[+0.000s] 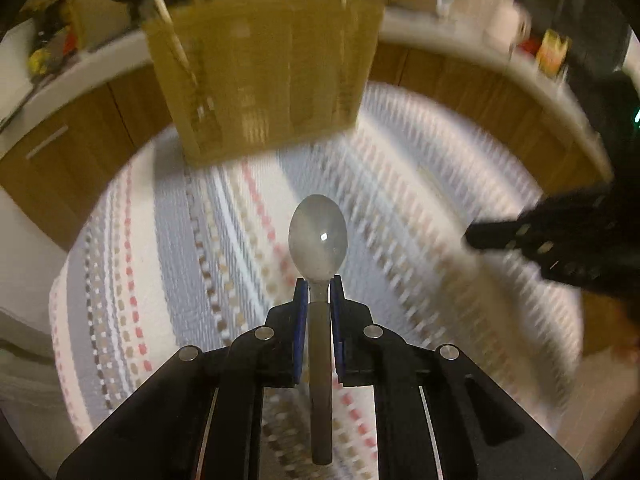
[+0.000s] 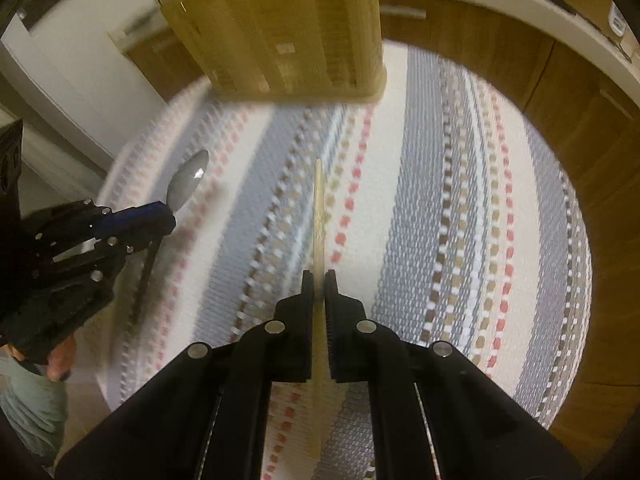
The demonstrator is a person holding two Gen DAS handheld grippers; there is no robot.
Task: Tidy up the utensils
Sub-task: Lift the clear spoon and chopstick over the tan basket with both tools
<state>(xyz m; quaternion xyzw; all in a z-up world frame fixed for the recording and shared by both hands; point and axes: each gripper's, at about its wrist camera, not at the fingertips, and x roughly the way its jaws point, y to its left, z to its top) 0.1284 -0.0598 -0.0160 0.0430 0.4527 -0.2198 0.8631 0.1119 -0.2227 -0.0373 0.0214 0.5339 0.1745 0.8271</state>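
My left gripper (image 1: 319, 285) is shut on a metal spoon (image 1: 318, 232), bowl pointing forward, held above the striped mat. The spoon (image 2: 188, 182) and left gripper (image 2: 170, 216) also show at the left of the right wrist view. My right gripper (image 2: 319, 276) is shut on a thin wooden chopstick (image 2: 319, 208) that points forward. A wooden utensil holder (image 1: 260, 76) stands at the far edge of the mat, ahead of both grippers; it also shows in the right wrist view (image 2: 280, 28). A few wooden sticks (image 1: 162, 4) stand in it.
A round striped mat (image 2: 460, 200) covers the table. Wooden cabinets (image 1: 80, 140) and a white countertop (image 1: 460, 36) with small items curve behind. The right gripper's body (image 1: 560, 236) enters the left wrist view from the right.
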